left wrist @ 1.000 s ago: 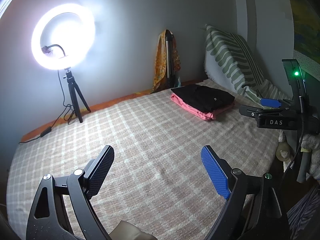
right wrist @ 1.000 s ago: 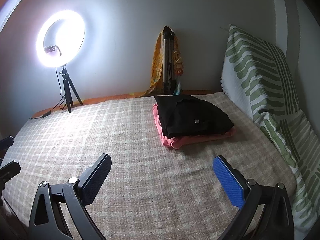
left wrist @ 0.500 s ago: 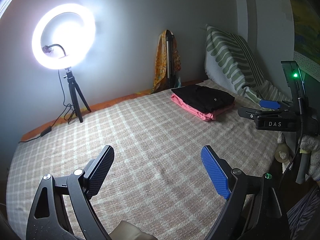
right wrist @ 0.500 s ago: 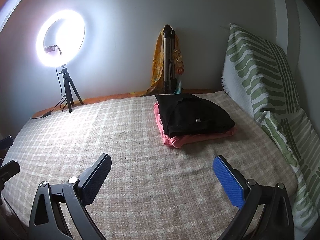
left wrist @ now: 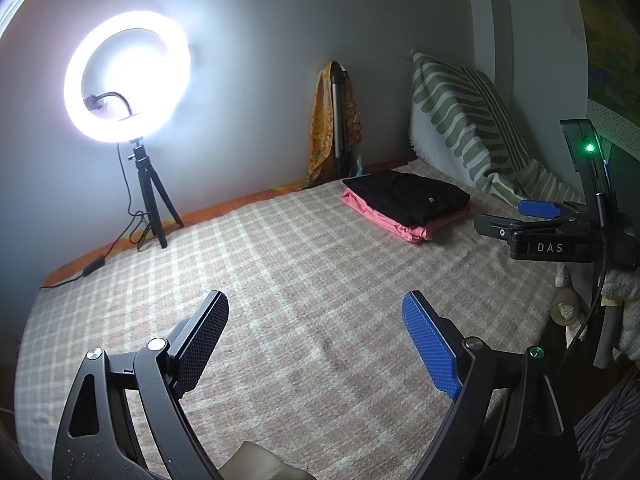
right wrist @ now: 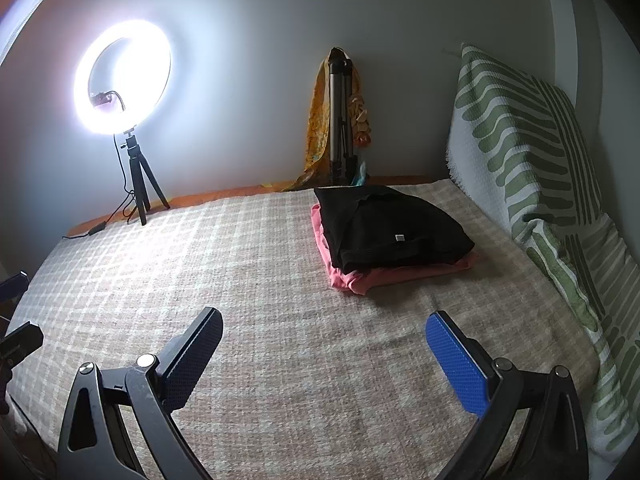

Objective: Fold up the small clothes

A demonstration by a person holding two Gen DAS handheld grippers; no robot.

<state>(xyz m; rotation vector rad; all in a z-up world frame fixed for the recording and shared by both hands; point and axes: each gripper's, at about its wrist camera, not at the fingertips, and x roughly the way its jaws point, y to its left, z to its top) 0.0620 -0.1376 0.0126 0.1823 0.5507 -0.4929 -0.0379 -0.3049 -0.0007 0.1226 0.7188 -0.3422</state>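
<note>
- Left gripper (left wrist: 316, 332): jaws spread wide, nothing between them, held above the near part of the bed.
- Right gripper (right wrist: 324, 350): jaws likewise spread and empty, above the near part of the bed, aimed roughly toward the stack.
- Bed (right wrist: 248, 280): covered with a checked beige blanket; no loose garment shows on it in either view.
- Task items: a folded black garment (right wrist: 384, 228) lies on top of a folded pink garment (right wrist: 360, 278), touching it, in the far right part of the bed near the striped pillow (right wrist: 532, 136).
- Judgement: both visible garments appear already folded and stacked; the step in hand is probably fetching the next piece or finishing.
- Advice: if another garment comes, lay it flat on the open near blanket, well apart from the stack; pinch corners with both grippers and fold evenly; place it squarely so the stack does not slide.
- Far: a lit ring light (right wrist: 122, 76) on a small tripod stands at the left by the wall; a folded tripod with an orange cloth (right wrist: 340, 120) leans against the wall behind the stack.
- View difference: the left wrist view shows the right gripper from the side at the bed's right edge, with its green lamp lit; the right wrist view shows the stack closer, the pink edge protruding at front, and more of the pillow.
</note>
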